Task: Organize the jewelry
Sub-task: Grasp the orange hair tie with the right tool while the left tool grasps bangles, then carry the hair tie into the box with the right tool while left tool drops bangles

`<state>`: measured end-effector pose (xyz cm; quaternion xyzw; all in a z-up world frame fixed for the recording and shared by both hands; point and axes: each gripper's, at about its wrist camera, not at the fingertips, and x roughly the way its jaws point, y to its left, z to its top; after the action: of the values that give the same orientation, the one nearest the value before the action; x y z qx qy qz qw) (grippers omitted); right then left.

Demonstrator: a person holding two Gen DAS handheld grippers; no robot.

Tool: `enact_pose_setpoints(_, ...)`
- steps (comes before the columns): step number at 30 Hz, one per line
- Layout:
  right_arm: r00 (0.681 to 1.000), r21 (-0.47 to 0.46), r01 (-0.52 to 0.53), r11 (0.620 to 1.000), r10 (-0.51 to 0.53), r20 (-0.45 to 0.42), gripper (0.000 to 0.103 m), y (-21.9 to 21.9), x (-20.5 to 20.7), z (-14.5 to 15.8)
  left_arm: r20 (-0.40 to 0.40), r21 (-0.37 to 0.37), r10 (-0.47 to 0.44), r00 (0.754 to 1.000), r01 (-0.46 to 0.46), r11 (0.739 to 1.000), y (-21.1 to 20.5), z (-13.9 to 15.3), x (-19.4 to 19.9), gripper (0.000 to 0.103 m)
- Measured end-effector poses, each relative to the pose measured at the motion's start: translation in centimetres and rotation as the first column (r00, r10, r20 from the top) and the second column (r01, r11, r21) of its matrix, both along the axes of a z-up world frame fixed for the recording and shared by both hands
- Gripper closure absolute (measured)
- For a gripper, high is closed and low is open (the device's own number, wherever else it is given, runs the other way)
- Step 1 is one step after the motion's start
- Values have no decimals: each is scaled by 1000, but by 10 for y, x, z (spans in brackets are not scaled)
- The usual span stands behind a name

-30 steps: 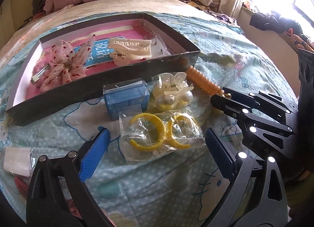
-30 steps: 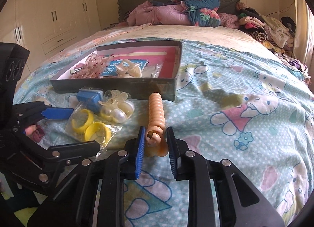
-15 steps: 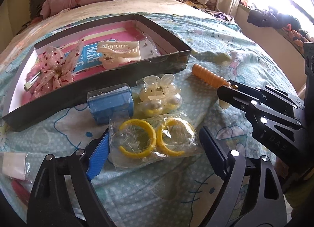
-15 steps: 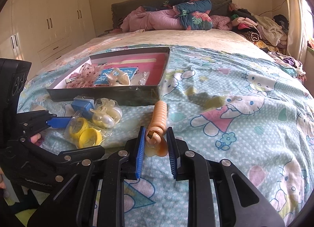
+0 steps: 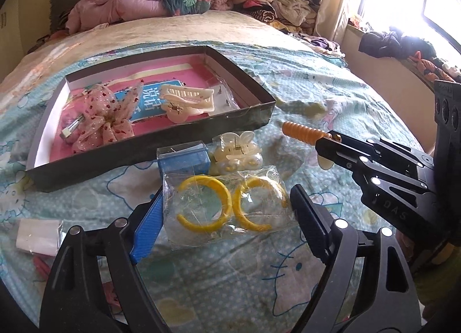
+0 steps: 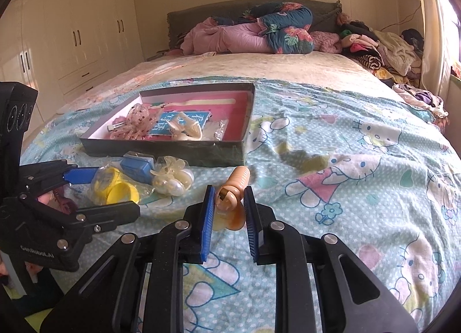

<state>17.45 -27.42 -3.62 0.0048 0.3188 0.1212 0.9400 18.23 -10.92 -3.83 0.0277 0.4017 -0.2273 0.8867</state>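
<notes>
My left camera looks steeply down, close over the bed (image 5: 230, 281); my right camera, beside it, faces the headboard (image 6: 207, 15) more levelly. Both share the dark tray (image 5: 149, 150) (image 6: 161, 150).

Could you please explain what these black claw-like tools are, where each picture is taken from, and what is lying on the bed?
A person holds one hand-held gripper in each hand; each carries a camera looking along its two fingers. One picture looks from the left hand-held gripper: its jaws are closing around a clear bag of yellow bangles, pads not yet pressing on it. The other looks from the right hand-held gripper, shut on an orange ridged hair clip. On the cartoon-print bedspread also lie a small blue box, a pearl hair clip and a shallow dark tray holding a pink bow and a cream claw clip.
</notes>
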Motion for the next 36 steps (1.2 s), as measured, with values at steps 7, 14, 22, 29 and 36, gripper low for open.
enact_pose_setpoints(7,999,-7,-17,1000,17,30,83,8,-4,14,34,-22,44,998,-43,999,22,13,0,29)
enact_pose_setpoints(14,997,-22,-51,998,52,56,83,26,-3,27,49,-54,98,994,-96,994,47,20,4,29)
enact_pose_setpoints(22,993,-33,-87,996,89,76,83,48,4,37,56,-83,154,987,-149,985,71,26,9,29)
enact_pose_setpoints(29,988,-36,-115,993,118,96,83,67,15,45,55,-102,189,980,-183,978,87,28,18,29)
enact_pose_setpoints(36,985,-39,-132,990,136,107,83,80,30,49,60,-103,207,977,-200,974,96,30,28,29)
